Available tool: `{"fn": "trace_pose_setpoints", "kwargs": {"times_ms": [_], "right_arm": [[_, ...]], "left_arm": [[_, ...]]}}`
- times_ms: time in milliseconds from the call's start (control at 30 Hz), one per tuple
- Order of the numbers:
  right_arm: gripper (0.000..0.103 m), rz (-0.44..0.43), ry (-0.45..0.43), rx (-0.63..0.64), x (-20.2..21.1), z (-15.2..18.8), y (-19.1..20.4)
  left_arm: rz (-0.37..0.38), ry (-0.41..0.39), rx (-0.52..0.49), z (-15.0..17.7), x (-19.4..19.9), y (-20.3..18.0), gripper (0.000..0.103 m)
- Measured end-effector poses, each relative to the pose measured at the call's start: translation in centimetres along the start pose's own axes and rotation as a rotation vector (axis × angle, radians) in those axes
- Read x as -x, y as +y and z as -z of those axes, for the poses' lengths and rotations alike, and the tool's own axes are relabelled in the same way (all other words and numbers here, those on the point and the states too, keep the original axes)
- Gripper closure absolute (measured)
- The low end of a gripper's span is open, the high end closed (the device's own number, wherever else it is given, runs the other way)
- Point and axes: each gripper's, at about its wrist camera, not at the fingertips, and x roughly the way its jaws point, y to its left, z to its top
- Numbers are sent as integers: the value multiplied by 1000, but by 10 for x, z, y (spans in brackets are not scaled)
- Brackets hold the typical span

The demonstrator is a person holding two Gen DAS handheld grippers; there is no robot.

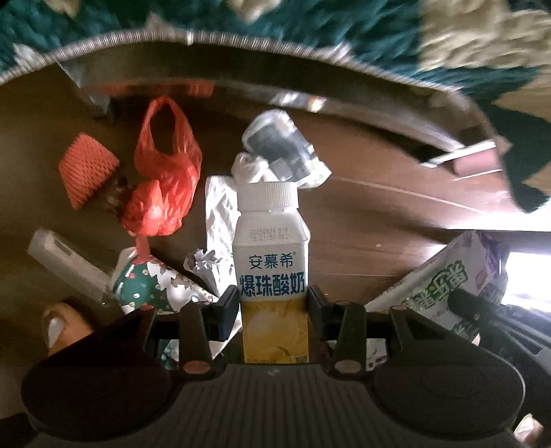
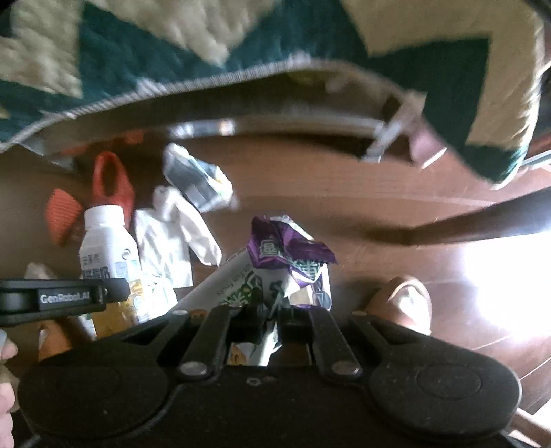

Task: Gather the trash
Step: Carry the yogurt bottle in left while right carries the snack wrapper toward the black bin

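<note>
My left gripper [image 1: 273, 303] is shut on a white and yellow yogurt drink bottle [image 1: 272, 262] with a white cap, held upright above the brown wooden floor [image 1: 361, 220]. The bottle also shows at the left of the right wrist view [image 2: 110, 255], with the left gripper [image 2: 62, 298] across it. My right gripper [image 2: 270, 320] is shut on a crumpled purple and white snack wrapper [image 2: 289, 262]. That wrapper shows at the right edge of the left wrist view [image 1: 444, 282].
On the floor lie a red plastic bag [image 1: 162, 179], an orange foam net [image 1: 86, 169], a clear wrapper [image 1: 282, 148], white paper [image 1: 220, 220], a green patterned wrapper [image 1: 151, 282] and a clear box [image 1: 65, 262]. A green and cream rug [image 1: 344, 31] lies beyond. A slippered foot [image 2: 403, 303] stands right.
</note>
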Motion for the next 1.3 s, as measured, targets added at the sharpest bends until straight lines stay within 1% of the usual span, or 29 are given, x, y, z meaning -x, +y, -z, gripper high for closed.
{"fn": "trace_pose_setpoints", "kwargs": {"times_ms": [167,300,400,500,700,833,933,1067,1167,1300], "right_arm": [[97,2,-145,17,73,8,-6],[97,-7,-266,23,133,18,-11],[97,-4,-369,55,179,30,-11],[97,-13,-458,57,220,44,-15],[97,4,-655,101,307,69,-26],[97,15,-774,106,362,81,-44],[97,30,-847,100,401,88,-61],[97,59,-928,84,447,92,-87],[97,85,-982,60,479,93,-109],[97,131,-1054,9,521,97,-143]], "left_arm": [[25,-121,-50,16,67,-15,61],[24,-242,-118,30,126,-30,61],[28,-321,-148,45,169,-36,61],[39,-382,-166,61,207,-44,61],[74,-517,-228,86,276,-67,61],[119,-615,-272,96,324,-89,61],[158,-682,-314,101,360,-111,61],[196,-758,-395,103,401,-150,61],[225,-797,-447,106,428,-178,61],[277,-848,-517,110,467,-225,61]]}}
